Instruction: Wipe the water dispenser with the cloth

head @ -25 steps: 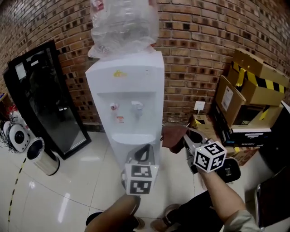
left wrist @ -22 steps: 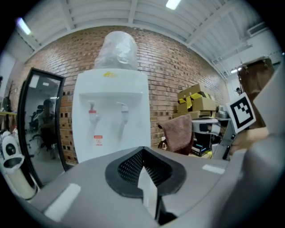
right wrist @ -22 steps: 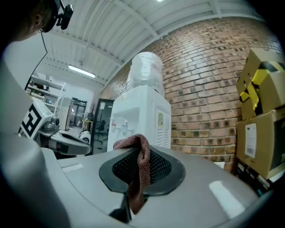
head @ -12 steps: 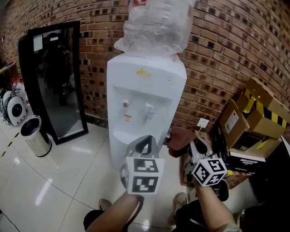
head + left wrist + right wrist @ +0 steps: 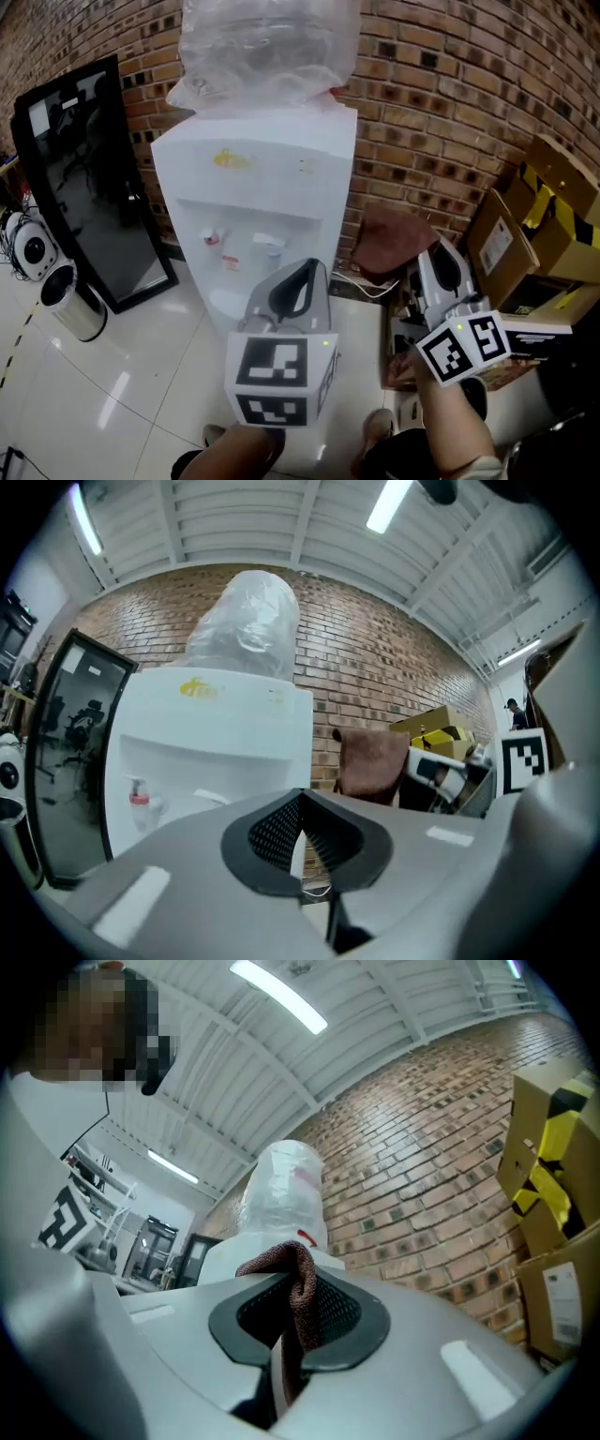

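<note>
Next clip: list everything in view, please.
water dispenser: one, white, centre, against the brick wall
bottle: one, clear, plastic-wrapped, atop the dispenser
cloth: one, brown, right of the dispenser
panel: one, glossy black, leaning on the wall, left
bin: one, metal, on the floor, left
cardboard boxes: several, brown, some yellow-black striped, right
left hand-held gripper: one, grey, shut, empty
right hand-held gripper: one, grey, shut on the cloth

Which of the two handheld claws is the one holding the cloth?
The right gripper: the brown cloth is pinched between its jaws. The left gripper has its jaws closed together with nothing between them.
</note>
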The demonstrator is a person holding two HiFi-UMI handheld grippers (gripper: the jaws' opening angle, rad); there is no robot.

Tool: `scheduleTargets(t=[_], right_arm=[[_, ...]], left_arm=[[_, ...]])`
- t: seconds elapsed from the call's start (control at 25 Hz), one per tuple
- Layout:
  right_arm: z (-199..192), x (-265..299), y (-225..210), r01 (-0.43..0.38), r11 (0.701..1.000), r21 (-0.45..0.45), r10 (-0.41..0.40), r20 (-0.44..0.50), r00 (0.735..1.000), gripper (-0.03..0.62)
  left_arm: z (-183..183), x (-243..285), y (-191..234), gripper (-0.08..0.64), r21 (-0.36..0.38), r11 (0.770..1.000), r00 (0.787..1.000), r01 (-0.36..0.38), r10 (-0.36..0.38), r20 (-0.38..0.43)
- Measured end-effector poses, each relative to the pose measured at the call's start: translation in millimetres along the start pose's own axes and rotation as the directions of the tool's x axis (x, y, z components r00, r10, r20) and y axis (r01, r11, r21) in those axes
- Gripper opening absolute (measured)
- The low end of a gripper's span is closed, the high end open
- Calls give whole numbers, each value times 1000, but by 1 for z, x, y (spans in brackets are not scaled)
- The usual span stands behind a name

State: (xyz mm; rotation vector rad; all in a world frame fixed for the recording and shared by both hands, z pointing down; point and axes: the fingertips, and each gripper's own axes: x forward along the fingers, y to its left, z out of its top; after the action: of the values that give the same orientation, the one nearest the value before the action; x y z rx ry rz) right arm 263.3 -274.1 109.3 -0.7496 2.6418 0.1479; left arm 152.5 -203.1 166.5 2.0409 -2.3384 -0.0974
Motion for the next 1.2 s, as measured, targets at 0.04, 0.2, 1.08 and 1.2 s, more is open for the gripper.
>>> scheduleTargets(t=[0.04,0.2,1.08,1.2], right_arm=[[12,10,2,-15,1000,-21,16,23,1000,44],[31,40,3,-38,999,-36,40,59,997,45],[11,112,22,-160,985,-66,163,52,985,42],[-6,106,17,-142,988,-60,144,30,989,41]], left_arm=[[1,3,2,0,-4,1000,1000,-6,6,3],[12,5,3,0,-42,999,999,-24,25,32],[4,13,29,0,27,971,971,-239,238,32],[-14,3,37,0,77,959,962,-272,273,6]])
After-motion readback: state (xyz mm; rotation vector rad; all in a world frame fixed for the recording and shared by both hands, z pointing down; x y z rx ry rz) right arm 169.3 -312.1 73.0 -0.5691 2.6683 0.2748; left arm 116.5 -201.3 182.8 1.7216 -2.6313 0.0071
